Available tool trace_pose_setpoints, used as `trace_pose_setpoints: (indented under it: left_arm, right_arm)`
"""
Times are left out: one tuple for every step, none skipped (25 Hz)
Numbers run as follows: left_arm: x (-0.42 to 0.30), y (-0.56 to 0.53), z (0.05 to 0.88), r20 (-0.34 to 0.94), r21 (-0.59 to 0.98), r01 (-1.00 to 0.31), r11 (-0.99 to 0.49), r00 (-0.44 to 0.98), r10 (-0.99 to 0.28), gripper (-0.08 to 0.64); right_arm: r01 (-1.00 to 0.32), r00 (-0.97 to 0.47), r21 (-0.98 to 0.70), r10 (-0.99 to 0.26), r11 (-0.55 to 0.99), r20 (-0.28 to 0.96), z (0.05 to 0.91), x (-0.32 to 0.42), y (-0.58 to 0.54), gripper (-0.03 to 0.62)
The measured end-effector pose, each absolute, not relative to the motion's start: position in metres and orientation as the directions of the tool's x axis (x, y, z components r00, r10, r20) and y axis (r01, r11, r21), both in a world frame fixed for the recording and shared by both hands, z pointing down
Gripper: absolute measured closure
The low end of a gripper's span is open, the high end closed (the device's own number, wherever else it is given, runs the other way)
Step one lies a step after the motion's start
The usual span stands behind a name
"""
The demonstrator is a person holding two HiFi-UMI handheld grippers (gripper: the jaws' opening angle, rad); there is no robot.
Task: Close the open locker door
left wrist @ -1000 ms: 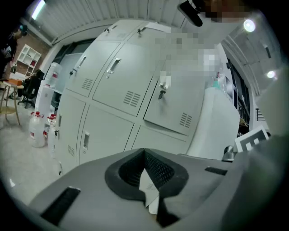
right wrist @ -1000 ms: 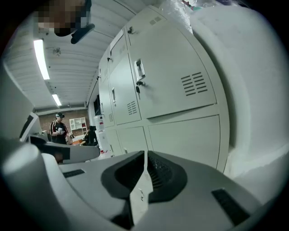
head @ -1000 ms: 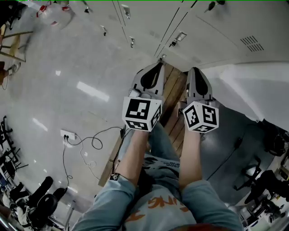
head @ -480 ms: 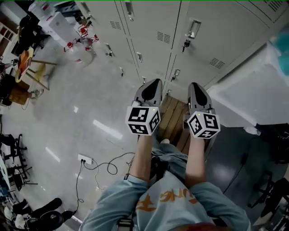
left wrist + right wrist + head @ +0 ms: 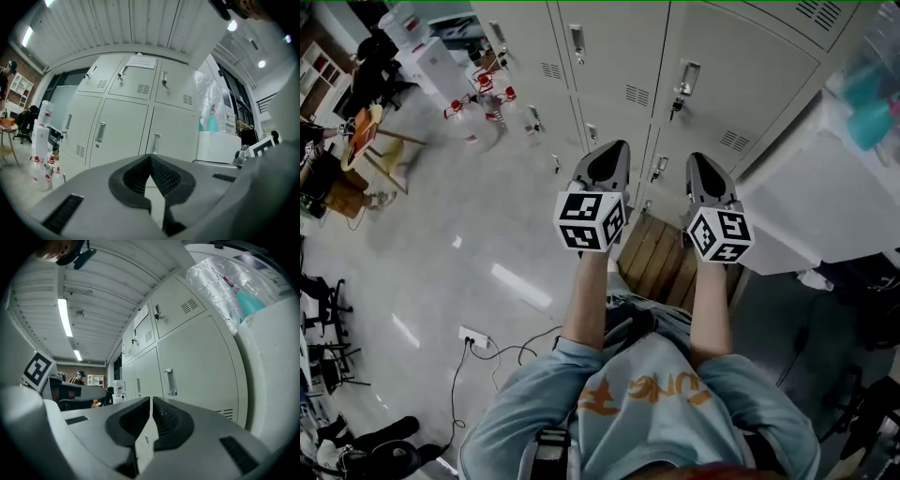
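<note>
Locker doors (image 5: 741, 89) are filling the grey bank straight ahead of both grippers. Those facing the grippers are sitting flush in their frames, so I cannot tell which one is the open door. Nearest the camera, the person's bare forearms (image 5: 584, 305) are reaching forward side by side. The left gripper (image 5: 616, 150) and the right gripper (image 5: 699, 161) are pointing at the lockers, level with each other and a little apart. In the left gripper view, the left gripper (image 5: 150, 157) is keeping its ribbed pads (image 5: 165, 176) pressed together with nothing between them. In the right gripper view, the right gripper (image 5: 150, 401) is likewise showing its jaws closed on nothing. A slatted wooden pallet (image 5: 659, 255) is lying on the floor beneath the grippers, against the foot of the lockers. Upright metal handles (image 5: 687, 75) are showing on the doors just beyond the fingertips. A white cabinet (image 5: 802, 220) is standing to the right, beside the bank, carrying a blurred teal bottle (image 5: 870, 122). Farther left, a power strip (image 5: 473, 337) is trailing a cable across the glossy floor. Beyond that, red-capped bottles (image 5: 483, 89) are clustering by the lockers, near a wooden stool (image 5: 380, 150).
</note>
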State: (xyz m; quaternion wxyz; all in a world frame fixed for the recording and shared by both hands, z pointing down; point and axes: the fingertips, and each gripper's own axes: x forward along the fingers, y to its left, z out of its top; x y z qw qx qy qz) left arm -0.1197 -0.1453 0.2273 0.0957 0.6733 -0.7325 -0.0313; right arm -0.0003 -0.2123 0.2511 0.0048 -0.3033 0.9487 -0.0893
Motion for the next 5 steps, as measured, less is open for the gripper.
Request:
trace_pose_setpoints:
  left_arm:
    - [-0.117,-0.146,0.244,0.106,0.174,-0.981,0.089,-0.072,-0.992,0.541]
    - [-0.115,-0.148,0.255,0.106,0.170,-0.982,0.086,-0.068,-0.992,0.541]
    - [-0.112,-0.149,0.260,0.101,0.163,-0.983,0.082,-0.066,-0.993,0.541]
    - [-0.110,-0.150,0.263,0.092,0.156,-0.985,0.077,-0.063,-0.994,0.541]
    - [-0.107,-0.152,0.265,0.082,0.147,-0.986,0.073,-0.061,-0.995,0.541]
  right_arm:
    - [-0.570,-0.818,-0.186,-0.573,0.800,0.041,0.266,0.001,-0.212,0.551]
    - [-0.567,-0.820,-0.188,-0.572,0.802,0.035,0.275,0.003,-0.212,0.551]
    - [-0.565,-0.821,-0.181,-0.570,0.805,0.027,0.279,0.004,-0.213,0.551]
    - [-0.563,-0.822,-0.171,-0.569,0.809,0.018,0.281,0.005,-0.213,0.551]
    - [-0.561,-0.824,-0.160,-0.567,0.812,0.008,0.283,0.006,-0.214,0.551]
